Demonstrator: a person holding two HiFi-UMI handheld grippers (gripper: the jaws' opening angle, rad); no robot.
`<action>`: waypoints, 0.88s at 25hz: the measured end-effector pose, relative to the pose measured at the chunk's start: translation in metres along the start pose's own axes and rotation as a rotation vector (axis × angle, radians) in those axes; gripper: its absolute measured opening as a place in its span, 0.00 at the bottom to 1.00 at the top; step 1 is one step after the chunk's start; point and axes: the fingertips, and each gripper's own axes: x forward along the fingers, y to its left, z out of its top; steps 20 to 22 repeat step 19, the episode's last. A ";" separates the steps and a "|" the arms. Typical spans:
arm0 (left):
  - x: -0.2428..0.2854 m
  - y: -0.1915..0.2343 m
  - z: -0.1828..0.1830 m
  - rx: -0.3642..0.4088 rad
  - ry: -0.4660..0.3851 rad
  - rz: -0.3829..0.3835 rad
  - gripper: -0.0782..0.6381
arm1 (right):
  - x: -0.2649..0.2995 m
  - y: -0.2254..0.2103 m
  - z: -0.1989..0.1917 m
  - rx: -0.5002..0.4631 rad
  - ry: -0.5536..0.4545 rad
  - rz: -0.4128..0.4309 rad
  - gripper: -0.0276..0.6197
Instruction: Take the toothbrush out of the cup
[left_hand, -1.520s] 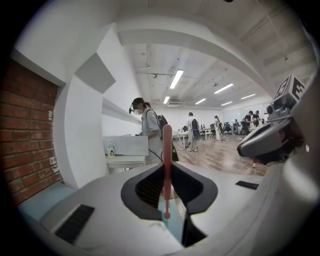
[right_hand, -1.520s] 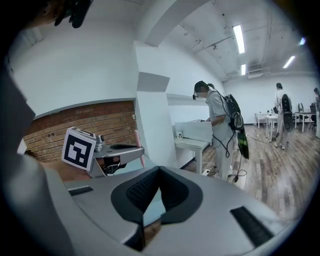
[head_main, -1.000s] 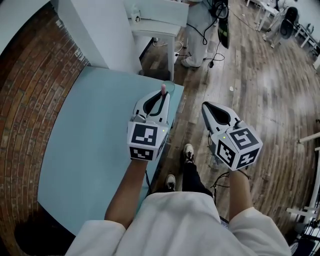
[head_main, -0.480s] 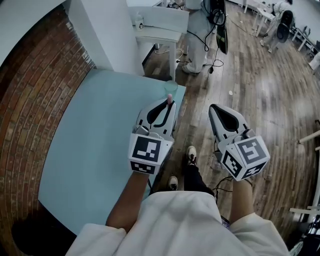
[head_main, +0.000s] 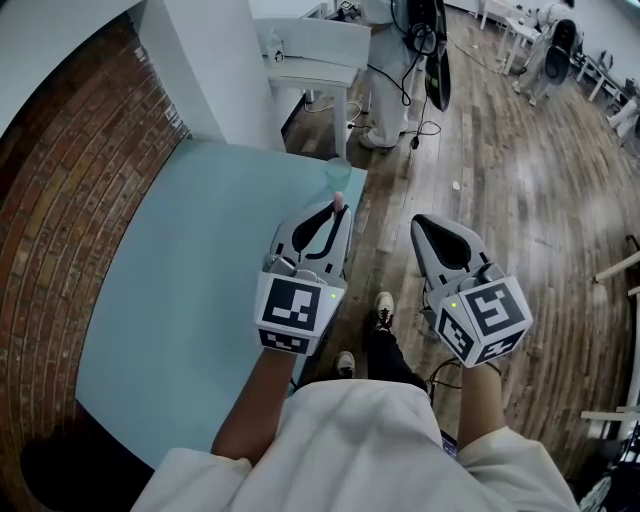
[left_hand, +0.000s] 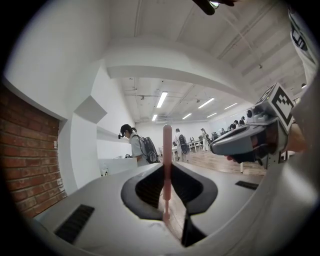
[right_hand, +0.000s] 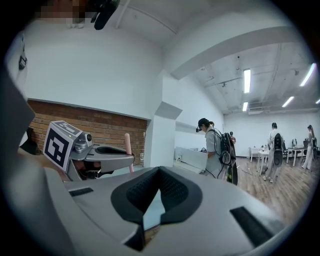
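Pink toothbrush (left_hand: 167, 150) is pinched between the jaws of the left hand-held gripper (left_hand: 167, 192). It stands upright across the pads, with one end poking well above them (lower end blurs out against the jaw body). In head view the pink tip (head_main: 338, 201) sticks out past the left jaw tips, above the far right corner of the light-blue surface (head_main: 180, 300). The clear cup (head_main: 338, 170) sits on that corner, just beyond the tip. From that angle I can't tell if they touch, but the right gripper view shows the brush end bare in the air. The right hand-held gripper (head_main: 422, 222) hangs beside the left one, off the surface edge and over the wood floor (head_main: 500, 180). Its jaws are a narrow slit apart with nothing in them. A brick wall (head_main: 60, 200) runs along the surface's left side. A person with a backpack (right_hand: 212, 145) stands further back by a white counter.
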 end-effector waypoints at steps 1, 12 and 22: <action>-0.002 -0.002 0.001 0.002 -0.001 -0.002 0.18 | -0.002 0.001 0.000 0.002 -0.001 -0.001 0.04; -0.011 0.003 0.004 0.007 -0.013 0.007 0.18 | -0.007 0.005 -0.002 0.009 -0.003 -0.009 0.04; -0.008 0.006 -0.001 0.002 -0.004 -0.003 0.18 | 0.000 0.005 -0.006 0.011 0.015 -0.013 0.04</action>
